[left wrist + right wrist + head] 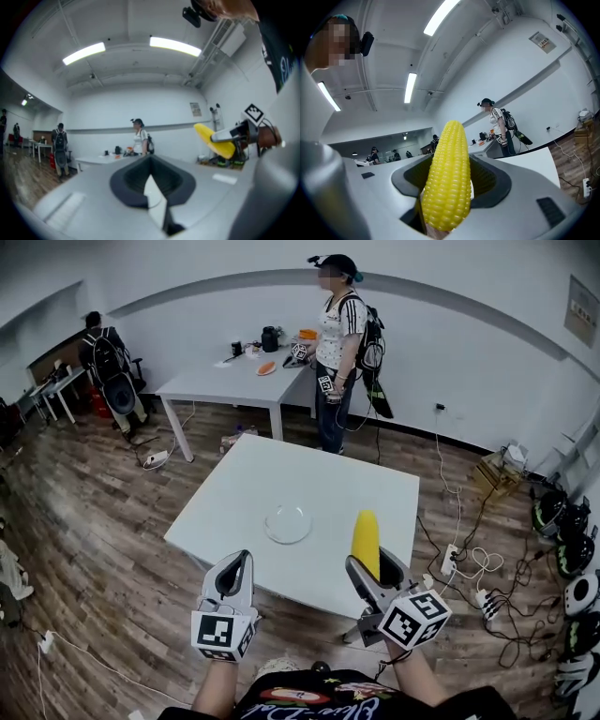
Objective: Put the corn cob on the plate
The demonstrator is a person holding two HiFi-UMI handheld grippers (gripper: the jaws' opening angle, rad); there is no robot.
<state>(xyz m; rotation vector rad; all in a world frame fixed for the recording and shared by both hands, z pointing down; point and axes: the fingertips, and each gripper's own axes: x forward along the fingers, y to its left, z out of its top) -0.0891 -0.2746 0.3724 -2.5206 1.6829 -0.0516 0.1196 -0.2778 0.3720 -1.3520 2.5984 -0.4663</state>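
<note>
My right gripper (367, 568) is shut on a yellow corn cob (366, 542), which stands upright above the near right part of the white table (244, 486). The right gripper view shows the corn cob (447, 176) filling the jaws, tip up. A clear glass plate (288, 523) lies on the table, left of the cob and apart from it. My left gripper (232, 579) hovers at the table's near edge, shut and holding nothing. From the left gripper view, the corn cob (214, 138) appears off to the right in the other gripper.
A person (337, 352) stands beyond the table beside a second white table (225, 385) with small items on it. Cables and a power strip (448, 561) lie on the wooden floor at the right. Chairs and bags stand far left.
</note>
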